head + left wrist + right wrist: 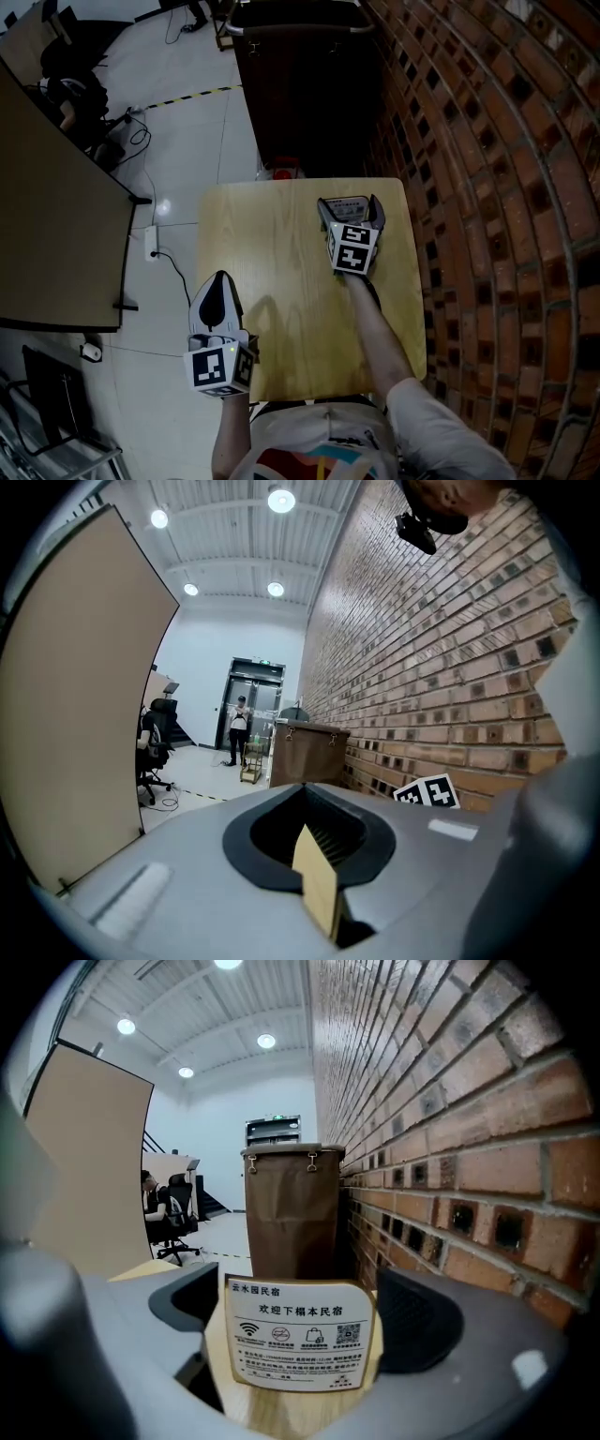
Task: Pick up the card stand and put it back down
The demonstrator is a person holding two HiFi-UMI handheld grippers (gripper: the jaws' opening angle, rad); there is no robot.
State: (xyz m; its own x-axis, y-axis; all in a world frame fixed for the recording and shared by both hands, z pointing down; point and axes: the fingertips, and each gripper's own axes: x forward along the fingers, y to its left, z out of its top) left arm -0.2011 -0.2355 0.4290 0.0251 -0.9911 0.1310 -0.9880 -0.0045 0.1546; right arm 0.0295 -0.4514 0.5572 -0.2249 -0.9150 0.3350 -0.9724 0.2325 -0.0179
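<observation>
While the card stand (pixel 298 1333) sits upright on the bench (pixel 272 244), toward its far right corner near the brick wall (pixel 487 187), I have the right tool (pixel 352 211) brought in around it with its jaws spread wide, one on each side of the printed face. The right gripper view shows the stand between the pads with a little space on the left and the right pad very close, so I read this tool as released, not yet gripping. I judge this to be the approach-and-close step of the pick-up. The next move calls for closing evenly on the stand's two side edges, keeping it square so it doesn't twist or tip, and then lifting straight up. My left tool (pixel 220 281) hangs over the bench's near left edge, clenched and carrying nothing, well apart from the stand.
</observation>
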